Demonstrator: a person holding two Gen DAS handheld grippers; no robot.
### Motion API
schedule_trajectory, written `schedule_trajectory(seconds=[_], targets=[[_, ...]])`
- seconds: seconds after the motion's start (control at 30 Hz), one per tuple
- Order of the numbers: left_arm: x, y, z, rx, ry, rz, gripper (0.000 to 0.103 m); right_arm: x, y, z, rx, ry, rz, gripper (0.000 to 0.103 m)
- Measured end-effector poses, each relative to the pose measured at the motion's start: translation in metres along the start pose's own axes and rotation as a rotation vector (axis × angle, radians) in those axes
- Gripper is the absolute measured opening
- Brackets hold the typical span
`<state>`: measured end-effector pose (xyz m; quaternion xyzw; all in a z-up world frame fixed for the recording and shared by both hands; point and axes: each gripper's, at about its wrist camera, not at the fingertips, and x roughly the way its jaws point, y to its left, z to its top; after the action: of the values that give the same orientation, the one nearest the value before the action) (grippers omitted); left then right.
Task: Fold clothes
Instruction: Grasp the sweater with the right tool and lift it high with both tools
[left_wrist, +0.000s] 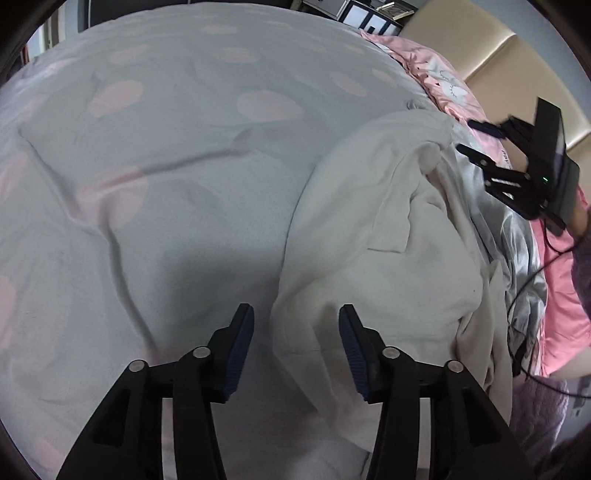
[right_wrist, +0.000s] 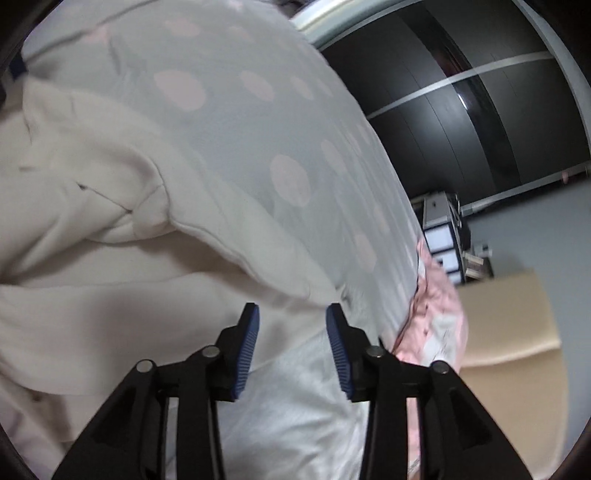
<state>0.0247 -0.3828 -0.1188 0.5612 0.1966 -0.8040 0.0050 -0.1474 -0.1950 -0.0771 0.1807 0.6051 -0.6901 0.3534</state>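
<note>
Both tongs stand released w/ nothing between the pads. Left gripper (left_wrist: 296, 345) hangs over the near-left edge of the cream garment (left_wrist: 373, 236), one pad over cloth, the other over the bedspread (left_wrist: 166, 147). Right gripper (right_wrist: 292, 345) sits just above the same garment (right_wrist: 92, 221) at its far side; in the left view I see it (left_wrist: 484, 142) off by the pink quilt (left_wrist: 443, 79), also spread apart.

Where the clothes are: cream piece lies on the grey, pink-dotted spread (right_wrist: 240, 122), on the side nearest the person. A silvery-grey cloth (left_wrist: 517, 236) is bunched just beside it, touching, w/ a black cable (left_wrist: 532, 291) trailing over it.

Progress, my read only: garment is bunched and rumpled, w/ a flap or sleeve (right_wrist: 236, 240) doubled over the body and a pocket-like seam showing. No neat rectangle, edges not squared, so I can't call it folded. Fits two stages: laid out w/ one part turned in and more folds to go, or a loose heap not yet flattened. Can't tell which from here. Left to do either way: get it flat w/ edges lined up. Right view is motion-blurred, so fine detail there is unsure.
</note>
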Motion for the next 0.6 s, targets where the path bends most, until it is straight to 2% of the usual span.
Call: schedule_trajectory(seconds=[0.13, 0.3, 0.37, 0.4, 0.43, 0.47, 0.6], targets=[[0.011, 0.002, 0.001, -0.006, 0.043, 0.019, 0.051, 0.023, 0.004, 0.008, -0.084, -0.012, -0.066, 0.042], [0.014, -0.010, 0.000, 0.032, 0.069, 0.030, 0.051, 0.051, 0.002, 0.011, -0.085, 0.009, -0.124, 0.042], [0.014, -0.015, -0.002, 0.040, 0.083, 0.014, 0.046, 0.058, 0.001, 0.014, -0.071, 0.048, -0.126, 0.038], [0.015, -0.017, -0.002, 0.042, 0.088, 0.007, 0.039, 0.062, 0.000, 0.015, -0.064, 0.067, -0.127, 0.023], [0.015, -0.019, -0.003, 0.042, 0.091, 0.001, 0.033, 0.066, -0.001, 0.017, -0.057, 0.086, -0.128, 0.013], [0.016, -0.021, -0.003, 0.043, 0.095, -0.004, 0.029, 0.069, -0.003, 0.018, -0.046, 0.103, -0.129, 0.008], [0.010, -0.018, -0.001, -0.002, 0.063, -0.005, 0.010, 0.038, -0.041, 0.031, 0.094, 0.110, -0.136, 0.008]])
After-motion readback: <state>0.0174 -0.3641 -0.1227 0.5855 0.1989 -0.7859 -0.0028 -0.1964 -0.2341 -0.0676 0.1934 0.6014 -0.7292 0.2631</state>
